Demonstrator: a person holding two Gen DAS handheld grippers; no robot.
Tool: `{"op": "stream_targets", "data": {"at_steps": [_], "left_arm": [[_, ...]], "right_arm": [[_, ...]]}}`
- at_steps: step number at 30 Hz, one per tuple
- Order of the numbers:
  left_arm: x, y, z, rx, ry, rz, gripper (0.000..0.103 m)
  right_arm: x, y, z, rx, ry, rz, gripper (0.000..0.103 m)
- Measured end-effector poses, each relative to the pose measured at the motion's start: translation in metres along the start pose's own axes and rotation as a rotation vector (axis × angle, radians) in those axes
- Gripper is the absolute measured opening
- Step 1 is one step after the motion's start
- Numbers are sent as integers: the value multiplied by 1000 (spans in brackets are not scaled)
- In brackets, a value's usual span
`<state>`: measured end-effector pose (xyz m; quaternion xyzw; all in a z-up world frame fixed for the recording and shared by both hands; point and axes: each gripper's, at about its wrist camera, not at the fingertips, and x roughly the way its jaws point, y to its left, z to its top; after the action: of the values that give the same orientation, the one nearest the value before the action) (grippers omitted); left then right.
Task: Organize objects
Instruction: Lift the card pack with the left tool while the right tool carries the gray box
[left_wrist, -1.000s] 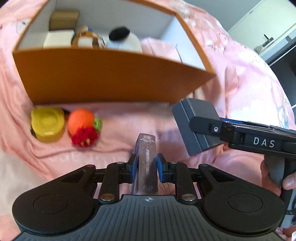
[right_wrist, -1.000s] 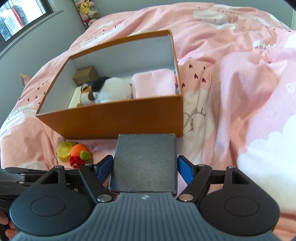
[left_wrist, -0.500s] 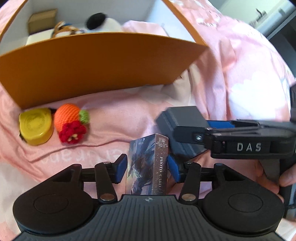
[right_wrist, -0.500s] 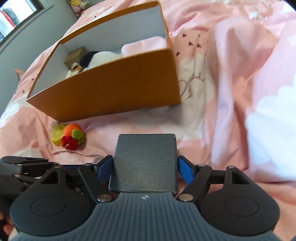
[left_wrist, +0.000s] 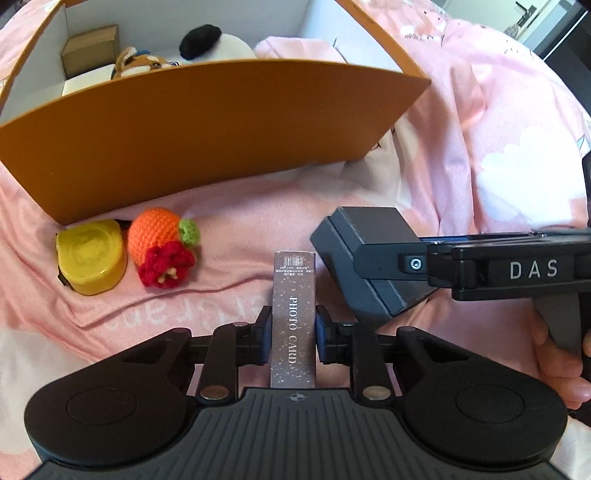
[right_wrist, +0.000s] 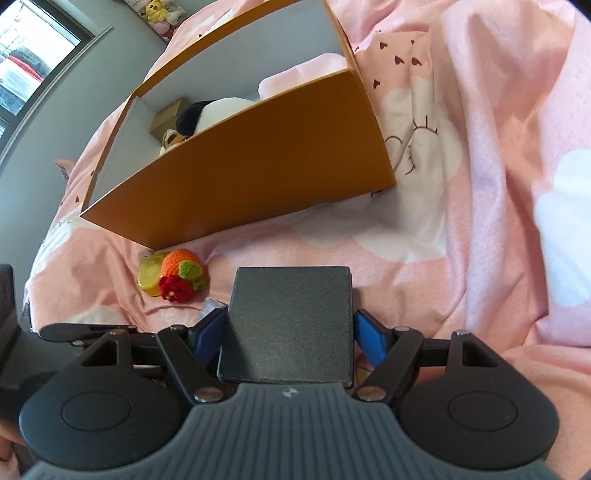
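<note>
A slim glittery photo card box (left_wrist: 293, 295) stands on edge between the blue pads of my left gripper (left_wrist: 291, 332). The jaws are closing and the pads press its two sides. A flat dark grey box (right_wrist: 291, 317) fills my right gripper (right_wrist: 290, 328), which is shut on it just above the pink bedspread (right_wrist: 461, 184). In the left wrist view the grey box (left_wrist: 369, 236) hangs right of the card box. The orange storage box (left_wrist: 207, 129) lies beyond both grippers with its top open.
A yellow round container (left_wrist: 90, 256), a crochet orange (left_wrist: 157, 230) and a red crochet flower (left_wrist: 166, 266) lie by the storage box's near wall. Inside it are a panda plush (left_wrist: 218, 46), a small brown carton (left_wrist: 90, 50) and pink cloth (left_wrist: 291, 50). A hand (left_wrist: 561, 365) holds the right gripper.
My left jaws opened around the card box, which turned, and closed again on it, its lettered narrow side now up. The right gripper sank a little with the grey box.
</note>
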<state>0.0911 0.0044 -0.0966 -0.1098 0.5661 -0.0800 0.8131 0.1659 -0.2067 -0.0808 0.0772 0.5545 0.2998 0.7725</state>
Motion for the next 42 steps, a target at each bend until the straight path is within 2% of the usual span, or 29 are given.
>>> {"op": "stream_targets", "data": {"at_steps": [5,13,16,20,26,29,33,37,42], "left_arm": [[-13,9,3,-58,-26,-53,25],[-75,21,31,-113,-208,-143,25],[-99,28,49,-119,-289,-153,25],[-117,38,79,-127,-387,-127,25],[-117,68,136,-209,-488,-131,25],[-102,81,158,-246,-505,-142,25],[-67,94,182,-249,-482,-132,25],[-33,108,192,-274,-415,-136,25],[-5,123,194,-318,-374,-154,25]], "right_arm": [[-13,2,4,-23,-35,-12,76],[-58,18,32,-94,-144,25,76],[-76,31,50,-146,-197,45,76],[-86,50,78,-201,-253,62,76],[-77,68,122,-234,-312,70,76],[-65,68,143,-216,-316,63,76],[-44,67,166,-203,-309,45,76],[-23,61,180,-191,-288,25,76],[-1,54,191,-180,-261,10,76]]}}
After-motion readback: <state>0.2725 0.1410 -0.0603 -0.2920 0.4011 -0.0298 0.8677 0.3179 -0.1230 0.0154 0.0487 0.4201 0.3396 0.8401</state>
